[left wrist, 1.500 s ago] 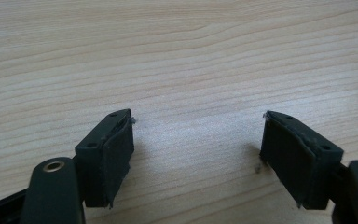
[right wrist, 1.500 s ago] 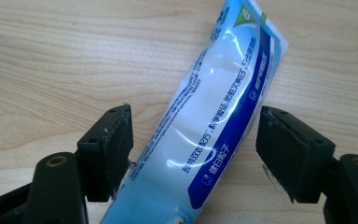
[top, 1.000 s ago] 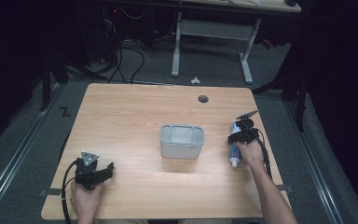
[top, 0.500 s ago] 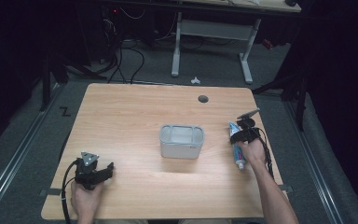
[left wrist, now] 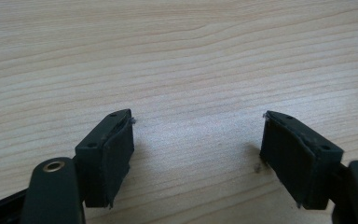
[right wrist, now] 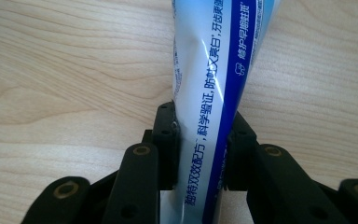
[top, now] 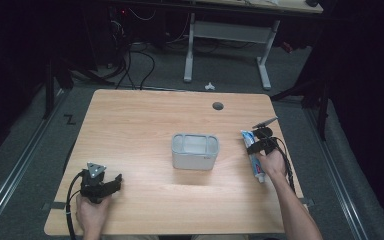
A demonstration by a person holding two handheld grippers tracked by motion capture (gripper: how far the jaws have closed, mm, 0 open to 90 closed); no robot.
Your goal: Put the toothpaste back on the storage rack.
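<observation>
In my right gripper view the toothpaste tube (right wrist: pixel 214 93) runs from the bottom centre of the frame up and out through the top edge; its white and blue skin carries columns of Chinese characters, white on the blue band and blue on the white, but I cannot read any brand from them; the tube's upper part and its cap are cut off by the frame. My right gripper (right wrist: pixel 199 144) is clamped on the toothpaste tube, both black jaws pressed against its sides.

In the high view that same tube (top: pixel 253 156) lies at the right of the frame on the wooden table (top: pixel 130 125), near the right edge, with my right hand (top: pixel 274 164) just behind the gripper (top: pixel 258 145); the print is too small to make out there. A grey rectangular container (top: pixel 195 151) stands at the middle of the frame, well apart from the tube; its contents are hard to tell.

My left gripper (top: pixel 111 182) sits at the lower left of the high view, held in my left hand (top: pixel 92 212); in the left gripper view its jaws (left wrist: pixel 198 140) stand wide apart over bare wood grain, holding nothing; the lower parts of both jaws are cut off by the bottom edge.
</observation>
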